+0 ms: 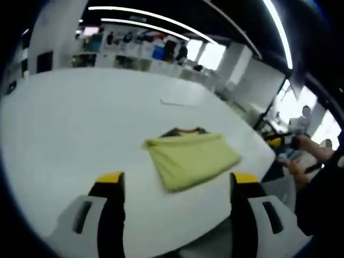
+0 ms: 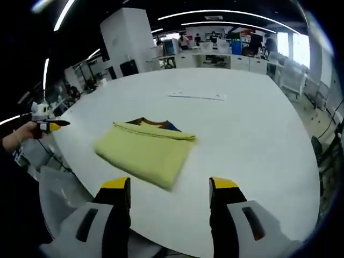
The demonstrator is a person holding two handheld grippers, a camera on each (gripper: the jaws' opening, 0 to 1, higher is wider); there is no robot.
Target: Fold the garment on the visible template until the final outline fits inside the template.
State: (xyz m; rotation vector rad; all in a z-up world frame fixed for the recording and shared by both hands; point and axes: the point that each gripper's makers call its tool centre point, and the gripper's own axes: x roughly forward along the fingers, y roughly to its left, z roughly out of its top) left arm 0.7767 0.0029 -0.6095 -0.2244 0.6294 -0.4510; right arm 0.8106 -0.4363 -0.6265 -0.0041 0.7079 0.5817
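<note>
garment (image 2: 146, 150): folded, ahead of both tools, long axis crosswise
left tool (image 1: 177, 180): wide open, empty
right tool (image 2: 169, 185): wide open, empty, nearer

Yellow-tipped black-and-white hand-held gripper (image 2: 169, 193)

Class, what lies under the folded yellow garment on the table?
Under the garment, a dark edge peeks out at its far side. The white table surrounds it; the rest is covered.

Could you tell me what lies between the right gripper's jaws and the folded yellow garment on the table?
Nothing: in the right gripper view, only bare white table separates the open right gripper from the yellow garment.
</note>
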